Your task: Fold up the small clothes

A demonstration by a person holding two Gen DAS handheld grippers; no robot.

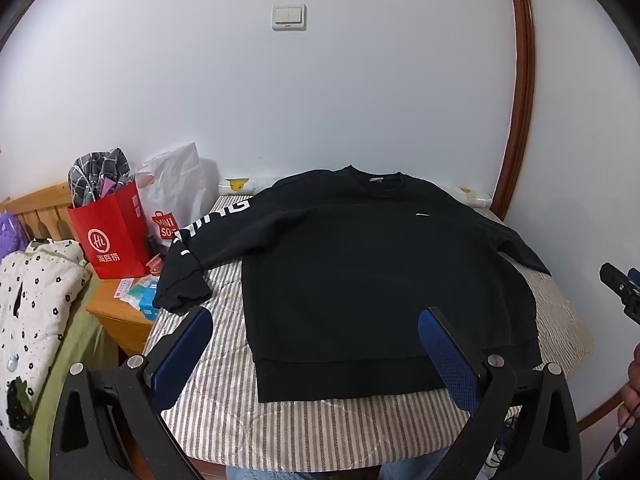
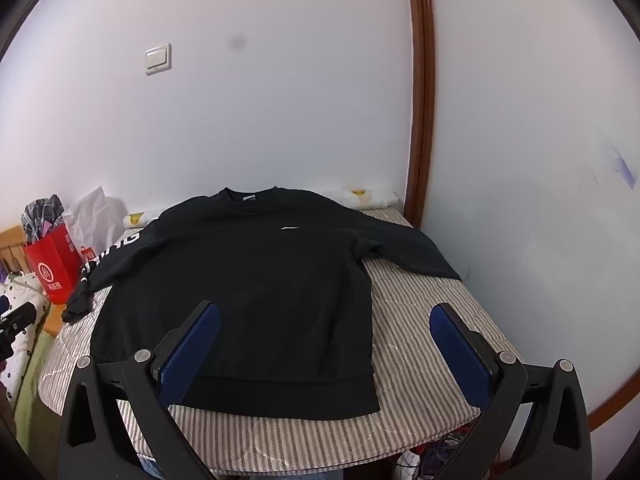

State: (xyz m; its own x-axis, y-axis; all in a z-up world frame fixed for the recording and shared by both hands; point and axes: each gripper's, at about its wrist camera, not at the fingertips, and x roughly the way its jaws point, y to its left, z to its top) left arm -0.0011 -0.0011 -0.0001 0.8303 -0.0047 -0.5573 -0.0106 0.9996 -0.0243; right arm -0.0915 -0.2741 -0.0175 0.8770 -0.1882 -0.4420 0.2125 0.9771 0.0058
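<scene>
Left gripper (image 1: 316,330): jaws spread wide, holding nothing, hovering over the near edge with the sweater's hem between the blue pads at 12 o'clock. Right gripper (image 2: 325,330): likewise spread and empty, above the hem's right half.

Sweater (image 1: 360,272): black, lying flat, front up, on the striped pad (image 1: 224,432); hem nearest, collar at 12 o'clock against the wall. No fold made yet. Judgement: the step in hand is the first grasp. Best done by pinching both layers at a sleeve or side edge, lifting only enough to clear, and laying it across the body without dragging the rest. The left sleeve (image 1: 188,276) trails over the pad's edge at 9 o'clock and should be gathered in first; the right sleeve (image 2: 404,252) lies straight towards 2 o'clock.

Materials: thick, matte knit, ribbed hem band, white lettering on the left sleeve; likely limp and heavy, so it may sag. Pad quilted, herringbone-striped.

Beyond, at 10 o'clock: red bag (image 1: 112,236).
</scene>
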